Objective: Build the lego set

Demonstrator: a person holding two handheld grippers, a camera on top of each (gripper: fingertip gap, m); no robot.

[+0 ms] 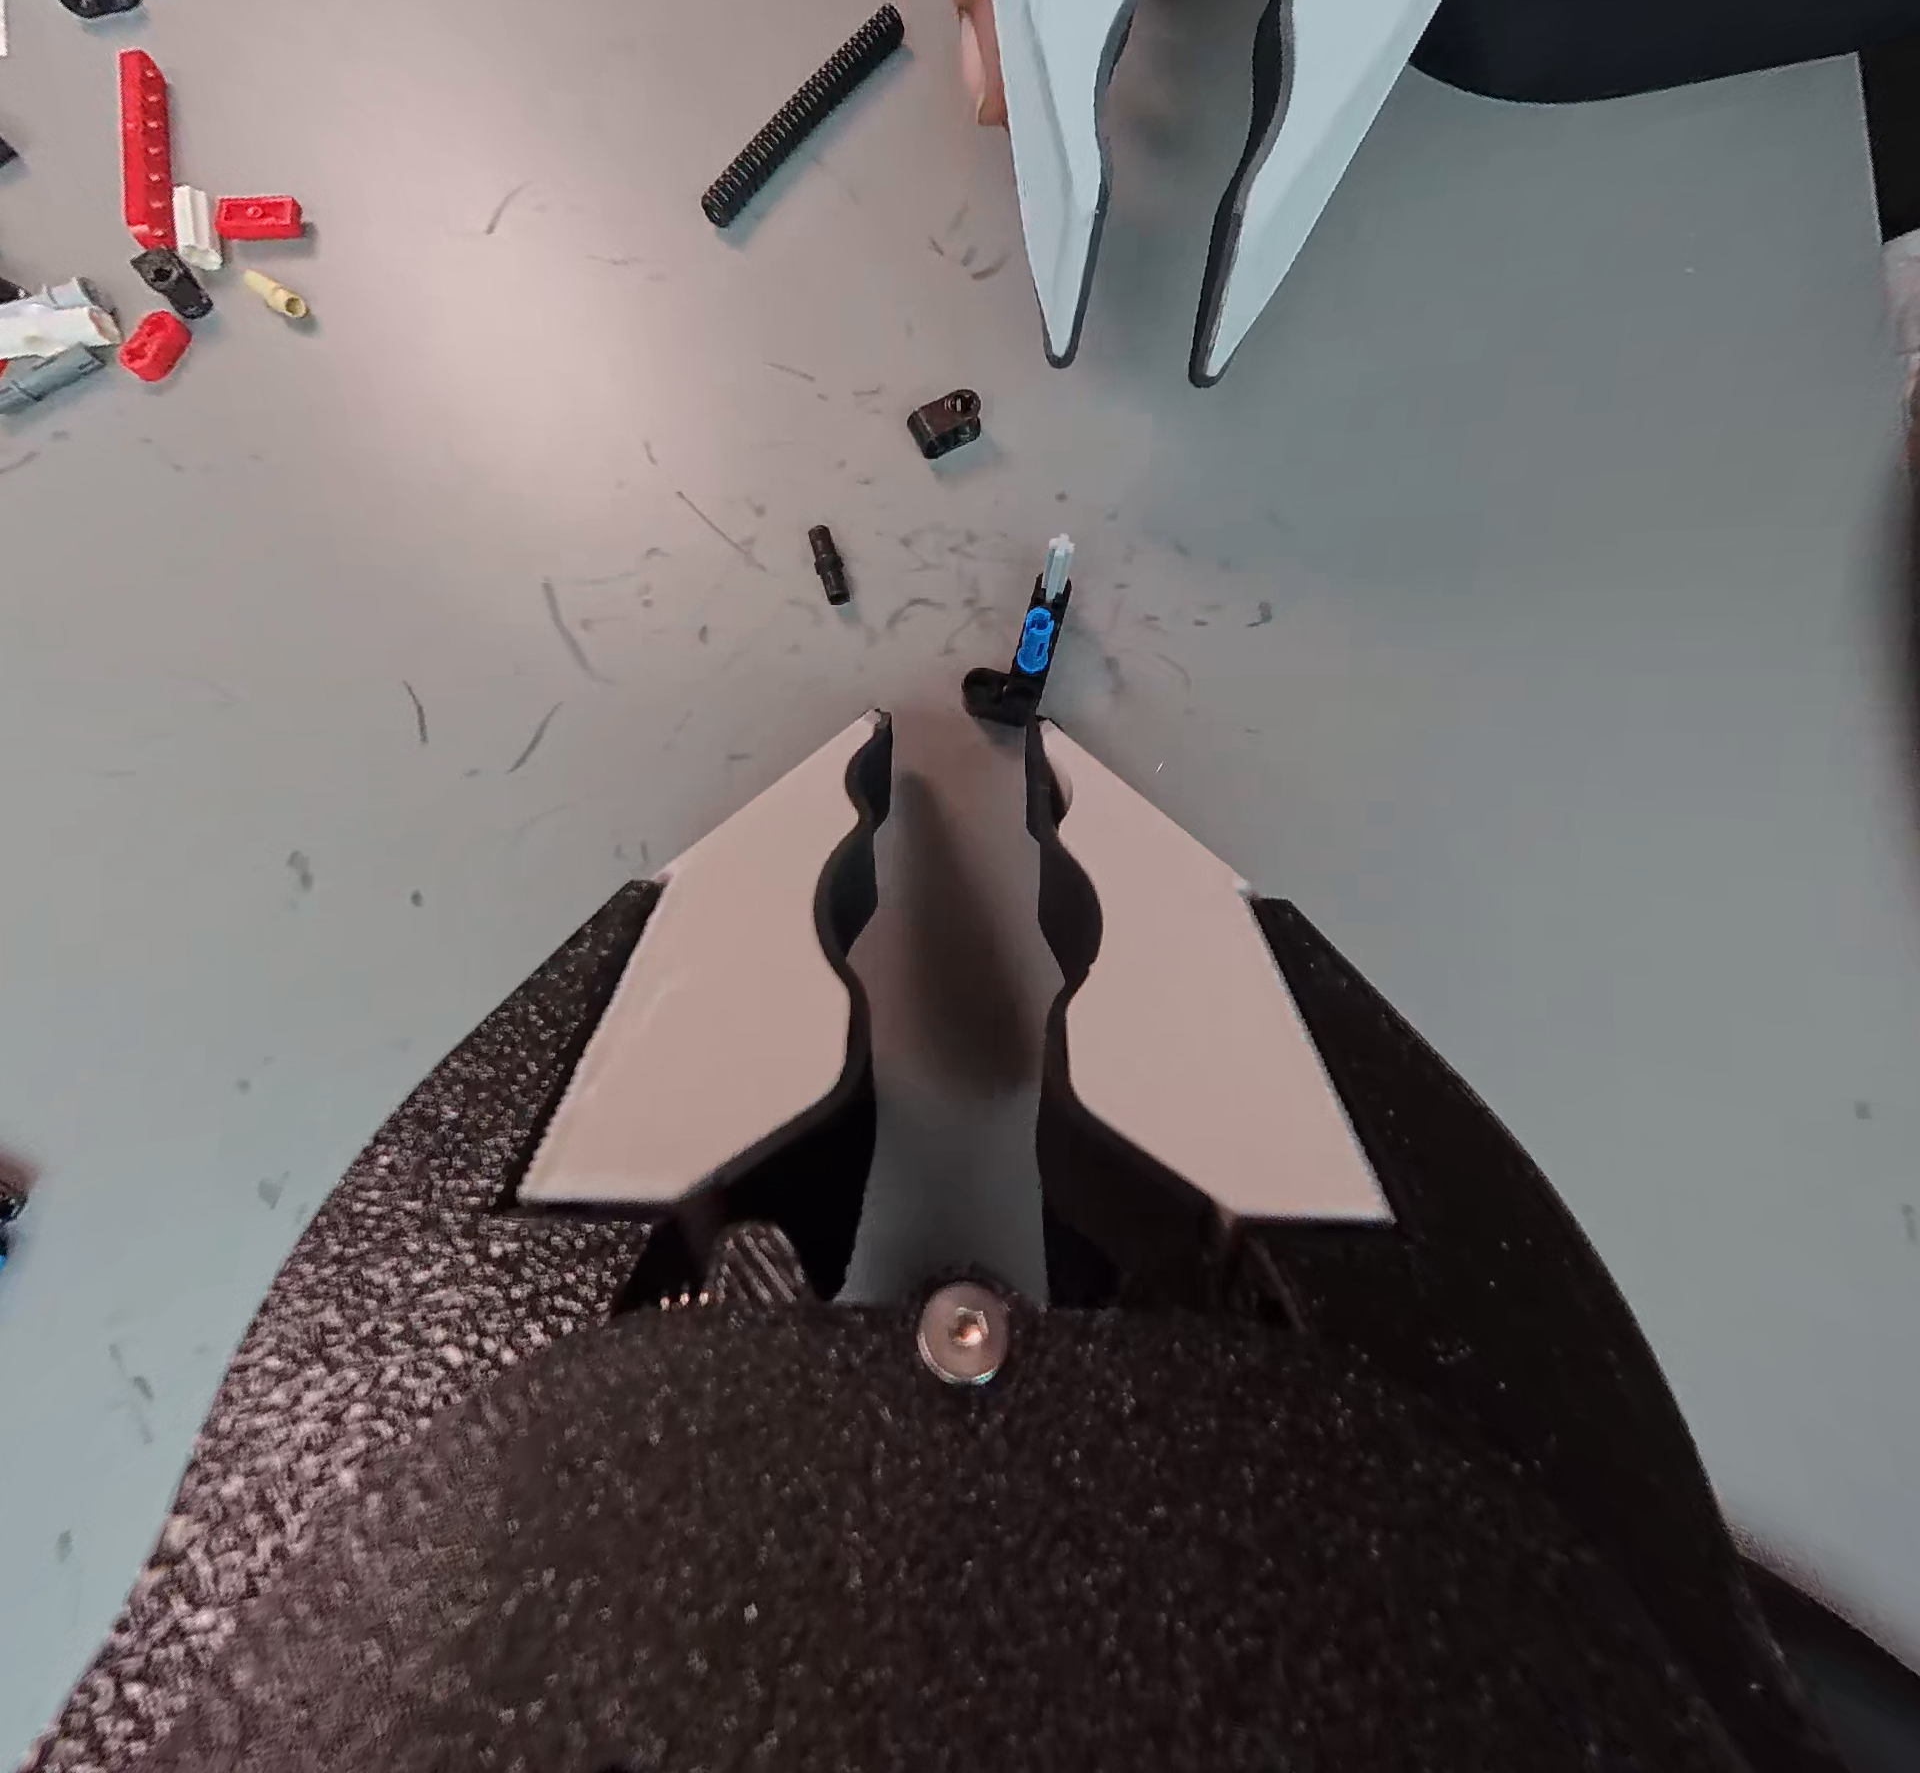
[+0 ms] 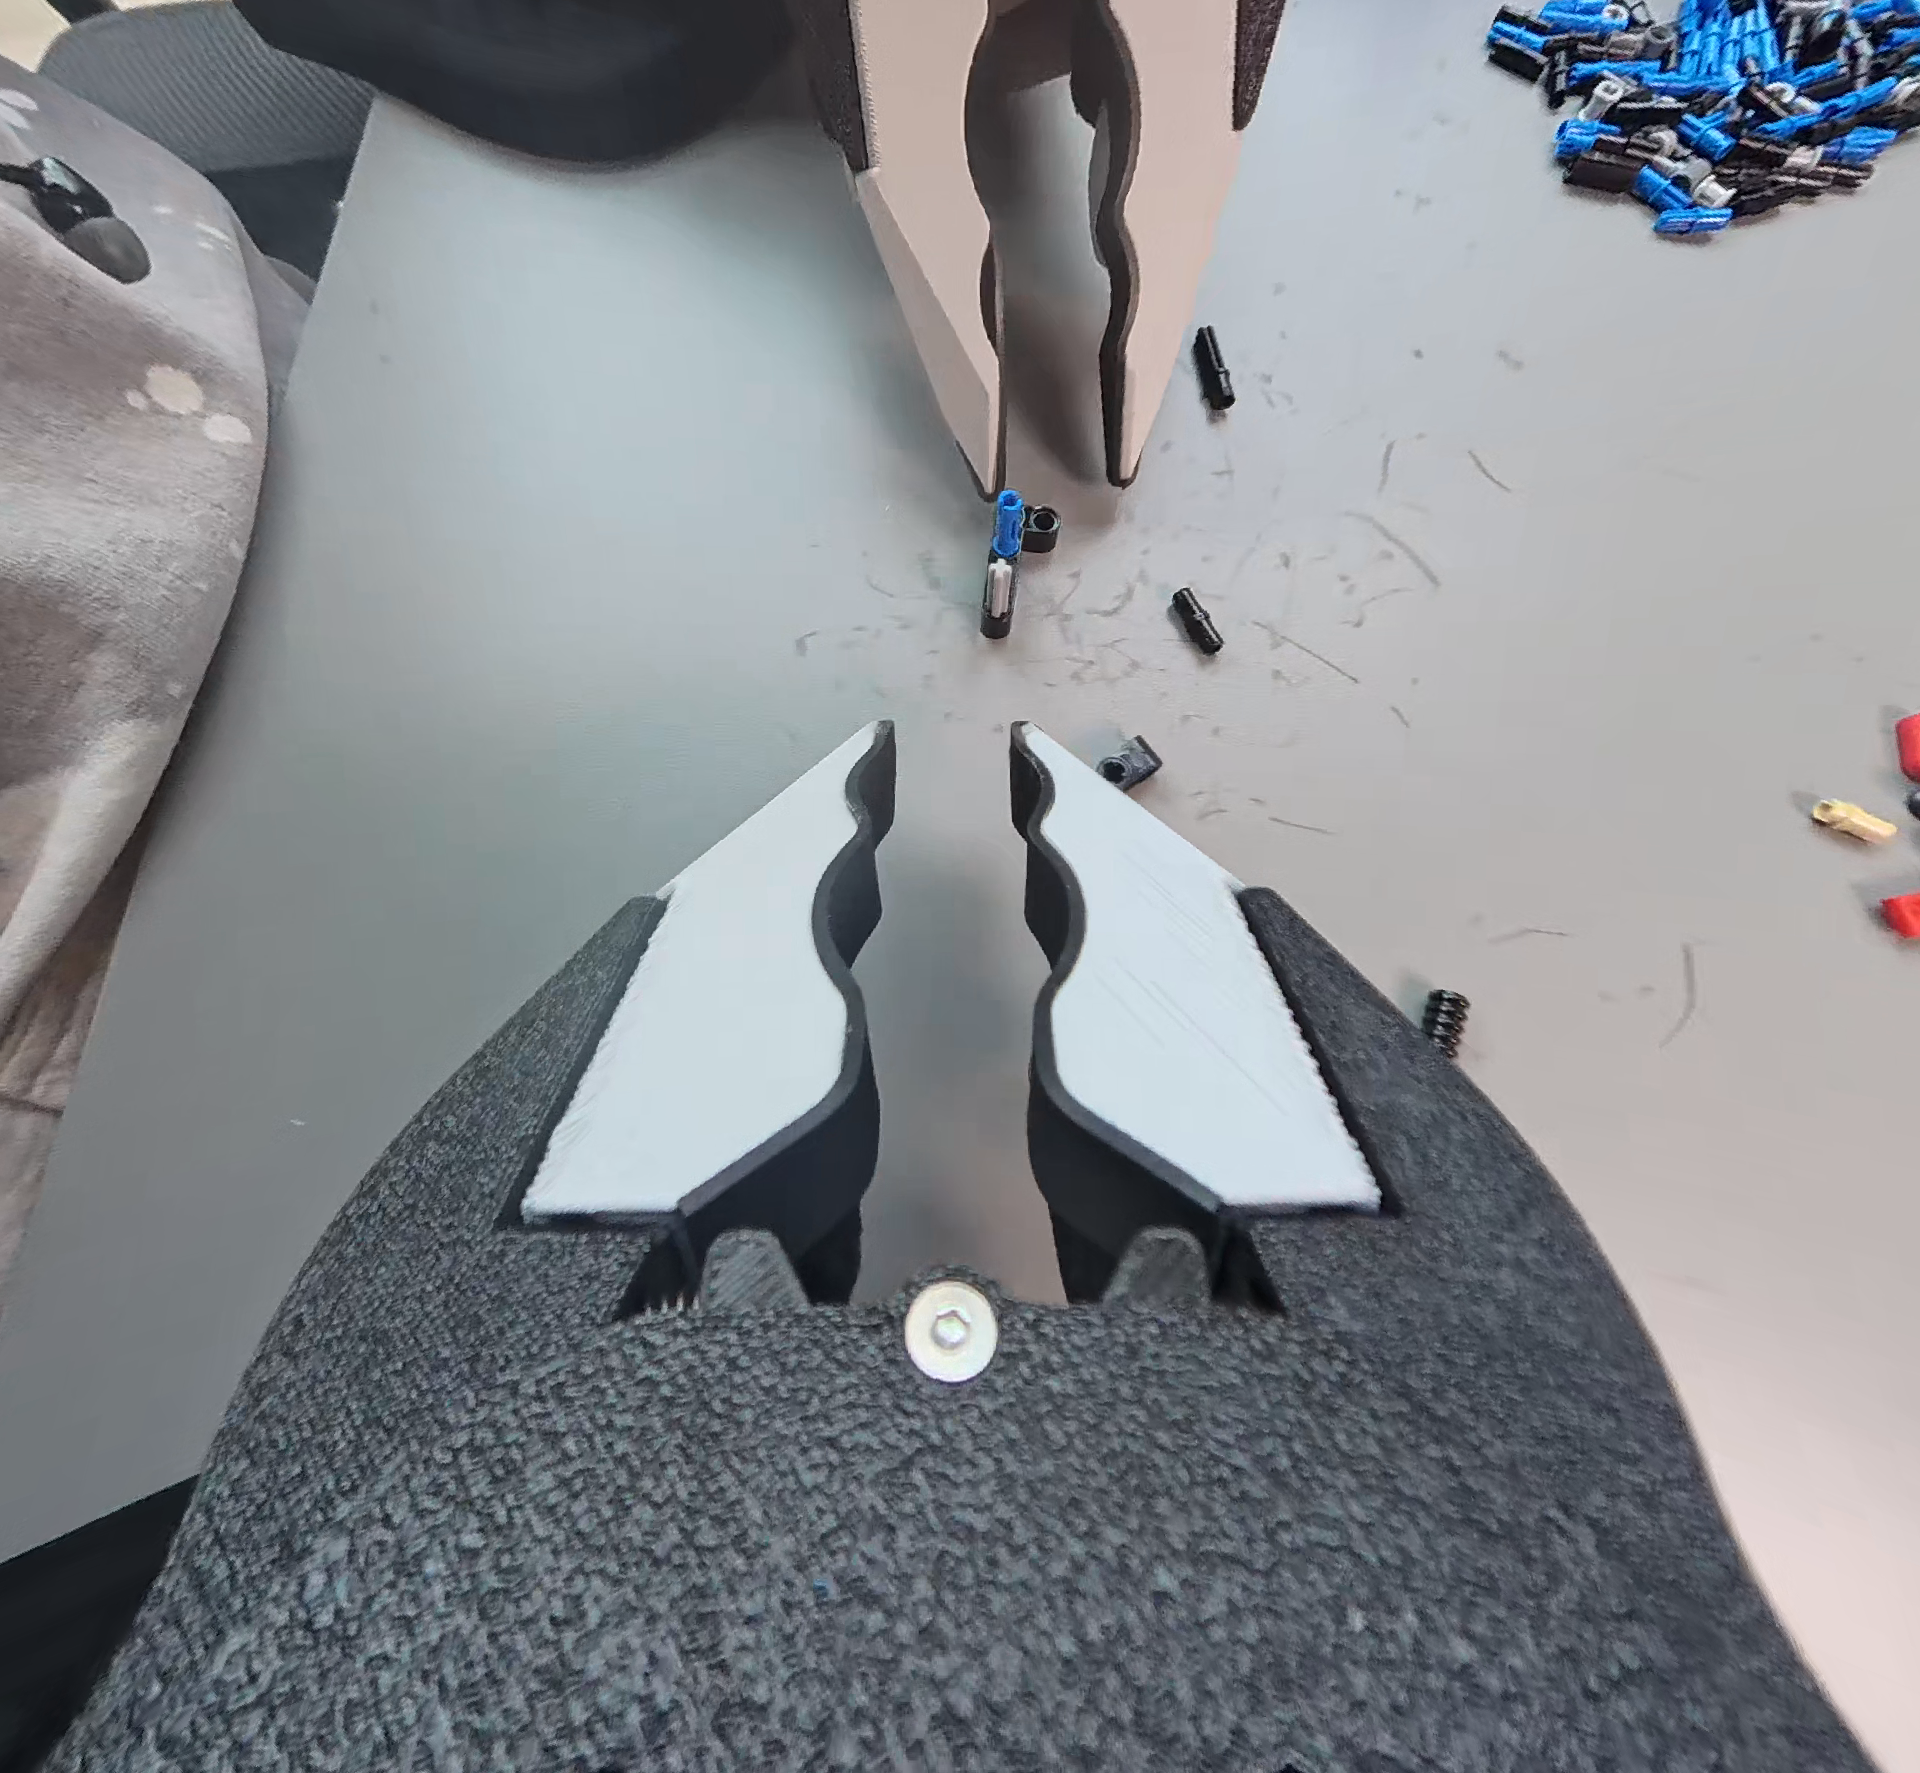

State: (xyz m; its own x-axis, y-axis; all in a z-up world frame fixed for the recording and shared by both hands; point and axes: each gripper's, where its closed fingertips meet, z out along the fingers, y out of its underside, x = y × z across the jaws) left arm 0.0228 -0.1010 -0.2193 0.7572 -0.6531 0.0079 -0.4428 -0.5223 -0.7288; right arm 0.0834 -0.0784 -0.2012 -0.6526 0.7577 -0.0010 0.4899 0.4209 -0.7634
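Half the black connector (image 2: 1127, 759) hides behind the right gripper (image 2: 953, 736).

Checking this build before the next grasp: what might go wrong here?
The small assembly lies just off the left hand-held gripper, beside one fingertip rather than between them; closing now could flick it away. The loose black pin and black connector lie close and may get knocked.

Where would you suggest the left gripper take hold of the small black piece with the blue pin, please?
Probably across the long black arm of the L-shaped piece, between the blue pin and the white peg. It lies flat on the table, so come from above; the open left gripper sits just short of its foot.
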